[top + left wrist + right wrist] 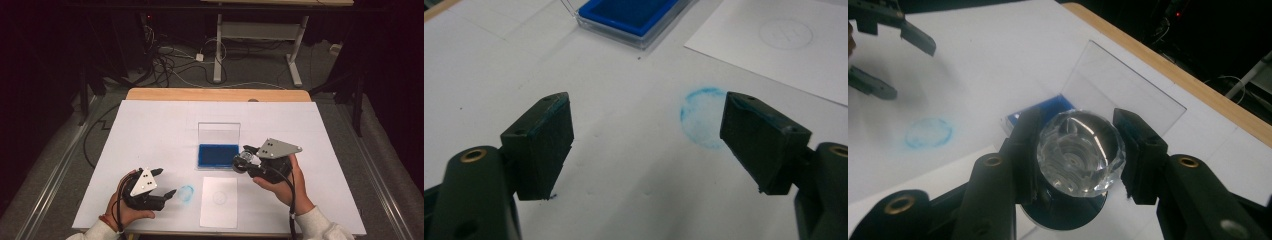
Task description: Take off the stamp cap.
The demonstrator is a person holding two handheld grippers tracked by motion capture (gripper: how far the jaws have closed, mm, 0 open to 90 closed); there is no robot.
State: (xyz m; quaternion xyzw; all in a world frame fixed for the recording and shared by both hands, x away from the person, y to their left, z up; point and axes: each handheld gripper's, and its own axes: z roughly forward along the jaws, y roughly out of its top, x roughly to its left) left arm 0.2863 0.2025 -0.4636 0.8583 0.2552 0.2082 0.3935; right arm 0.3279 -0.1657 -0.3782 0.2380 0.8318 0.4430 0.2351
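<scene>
Your right gripper (1075,155) clamps the crystal-handled stamp (1079,152) at the open blue ink pad (217,155). Your left gripper (646,145) rests with jaws spread, holding nothing. The paper sheet (219,202) still awaits a clear blue print.

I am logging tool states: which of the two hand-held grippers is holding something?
The right hand-held gripper: its jaws are shut on a clear faceted stamp near the blue ink pad. The left hand-held gripper is open and holds nothing.

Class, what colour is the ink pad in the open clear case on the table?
The ink pad is deep blue, clearest in the high view.
</scene>
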